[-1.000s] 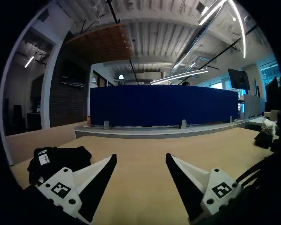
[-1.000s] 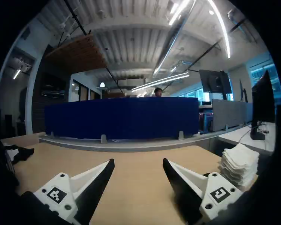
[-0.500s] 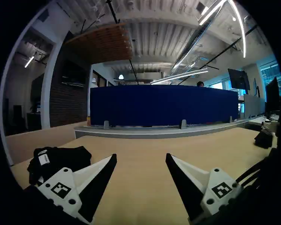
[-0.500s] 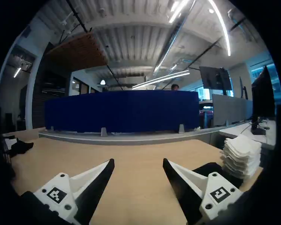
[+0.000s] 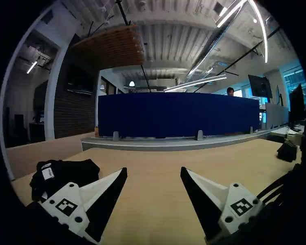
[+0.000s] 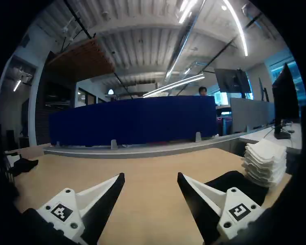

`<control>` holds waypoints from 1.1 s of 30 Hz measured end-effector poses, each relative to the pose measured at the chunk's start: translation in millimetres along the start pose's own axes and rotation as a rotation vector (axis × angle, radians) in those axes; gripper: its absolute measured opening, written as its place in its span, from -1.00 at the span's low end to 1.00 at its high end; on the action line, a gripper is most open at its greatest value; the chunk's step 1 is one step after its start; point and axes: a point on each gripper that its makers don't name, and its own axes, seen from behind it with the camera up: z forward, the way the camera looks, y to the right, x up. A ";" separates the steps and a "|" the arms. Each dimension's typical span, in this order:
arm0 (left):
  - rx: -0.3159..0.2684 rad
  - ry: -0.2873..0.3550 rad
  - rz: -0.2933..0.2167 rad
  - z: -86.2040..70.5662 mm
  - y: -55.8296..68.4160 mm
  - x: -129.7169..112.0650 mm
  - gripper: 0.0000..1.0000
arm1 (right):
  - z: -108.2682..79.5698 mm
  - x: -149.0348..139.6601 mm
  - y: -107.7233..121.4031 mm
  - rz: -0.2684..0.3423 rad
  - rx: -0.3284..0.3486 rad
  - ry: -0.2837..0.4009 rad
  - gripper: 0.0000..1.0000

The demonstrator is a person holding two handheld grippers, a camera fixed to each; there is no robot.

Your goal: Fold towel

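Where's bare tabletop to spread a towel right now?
The wooden table is bare from the left gripper and right gripper back to the blue partition. Crowded: a black cloth pile left of the left gripper; another black cloth and white towel stack right of the right gripper.

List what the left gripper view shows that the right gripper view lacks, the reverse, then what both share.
Left gripper view: the open left gripper and, by one finger, a crumpled black cloth with a white tag. Right gripper view: the open right gripper, a stack of folded white towels and a black cloth beside it. Both: the tan wooden table, the blue partition, ceiling light strips.
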 end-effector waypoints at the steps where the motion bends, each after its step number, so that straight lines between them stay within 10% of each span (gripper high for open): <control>1: 0.000 0.000 0.000 0.0 0.0 -0.1 0.94 | -0.2 -0.5 -0.3 -0.003 0.001 0.000 1.00; 33: 0.000 0.000 0.000 0.1 0.8 0.0 0.94 | -1.8 -9.0 -7.3 -0.077 0.002 0.005 1.00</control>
